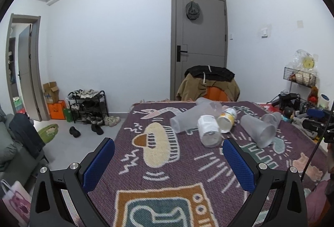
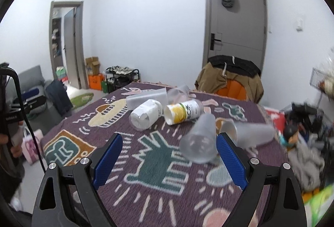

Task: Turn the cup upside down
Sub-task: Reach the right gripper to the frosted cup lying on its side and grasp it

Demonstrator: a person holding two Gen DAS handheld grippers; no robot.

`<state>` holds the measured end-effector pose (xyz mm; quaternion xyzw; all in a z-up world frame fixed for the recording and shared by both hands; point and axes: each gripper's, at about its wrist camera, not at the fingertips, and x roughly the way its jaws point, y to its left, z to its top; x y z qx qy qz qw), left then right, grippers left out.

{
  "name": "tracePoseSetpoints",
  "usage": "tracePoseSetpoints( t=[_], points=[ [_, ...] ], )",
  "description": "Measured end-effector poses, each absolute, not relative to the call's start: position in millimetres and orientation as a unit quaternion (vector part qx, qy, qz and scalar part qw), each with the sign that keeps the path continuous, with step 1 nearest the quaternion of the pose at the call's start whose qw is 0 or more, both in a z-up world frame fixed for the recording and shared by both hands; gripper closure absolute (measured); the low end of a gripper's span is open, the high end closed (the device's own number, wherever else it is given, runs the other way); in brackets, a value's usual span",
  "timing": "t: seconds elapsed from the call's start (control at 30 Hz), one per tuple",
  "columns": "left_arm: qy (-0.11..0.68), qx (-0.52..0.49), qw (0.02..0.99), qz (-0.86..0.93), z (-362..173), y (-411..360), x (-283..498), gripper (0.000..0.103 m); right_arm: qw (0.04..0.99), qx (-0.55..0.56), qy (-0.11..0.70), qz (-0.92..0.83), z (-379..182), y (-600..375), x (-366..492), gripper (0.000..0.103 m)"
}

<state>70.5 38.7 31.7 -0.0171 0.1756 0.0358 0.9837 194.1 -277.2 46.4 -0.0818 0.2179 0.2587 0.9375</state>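
Left tongs [image 1: 168, 152]: spread wide and holding nothing, hanging low over the near part of the desk [image 1: 167, 185], which is covered by a purple patterned cloth.

Ahead of the left tongs: a huddle of cups lying on their sides. The long frosted cup [image 1: 189, 118] sits farthest left, beyond the fingertips.

Ahead and a bit right of them: the white cup [image 1: 208, 130], on its side with its mouth turned towards the tongs, lies just past the right blue pad [image 1: 238, 164]. The yellow-print cup [image 1: 226, 119] lies close beside it.

Further right: a frosted cup [image 1: 258, 130], also on its side, wide mouth facing this way. A smaller clear cup [image 1: 271, 118] lies just behind it.

Right tongs [image 2: 169, 147]: also spread and empty, a little above the cloth.

Just off their right pad: that same frosted cup [image 2: 199, 140], tipped over with its mouth towards the tongs. It sits beside the right pad [image 2: 229, 162], not between the two; whether it touches the pad I cannot tell. Another frosted cup [image 2: 250, 133] lies to the right of it.

Beyond them, left to centre: the white cup [image 2: 146, 115] and yellow-print cup [image 2: 181, 112].

Done so far: nothing that I can see. No cup stands mouth down; every one lies on its side.

Left to do: I'd say all of it. Take hold of a cup, likely the frosted one nearest the right tongs, turn it and set it rim down.
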Motion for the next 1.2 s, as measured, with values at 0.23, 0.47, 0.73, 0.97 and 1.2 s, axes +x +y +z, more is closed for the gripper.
tracePoseSetpoints(
  t=[0.23, 0.47, 0.73, 0.97, 1.2],
  points=[
    [0.207, -0.036, 0.977, 0.045, 35, 57, 101, 0.000, 0.911, -0.164, 0.223, 0.305, 56, -240, 236, 0.011],
    [0.244, -0.075, 0.965, 0.058, 29, 81, 129, 0.000, 0.884, -0.232, 0.228, 0.335, 63, -207, 280, 0.011],
    [0.268, -0.090, 0.955, 0.087, 23, 104, 148, 0.000, 0.843, -0.305, 0.231, 0.378, 62, -158, 323, 0.012],
    [0.285, -0.106, 0.947, 0.103, 18, 122, 165, 0.000, 0.799, -0.375, 0.234, 0.408, 50, -110, 352, 0.012],
    [0.309, -0.124, 0.935, 0.122, 5, 140, 182, 0.000, 0.754, -0.432, 0.252, 0.425, 31, -63, 386, 0.014]
  ],
)
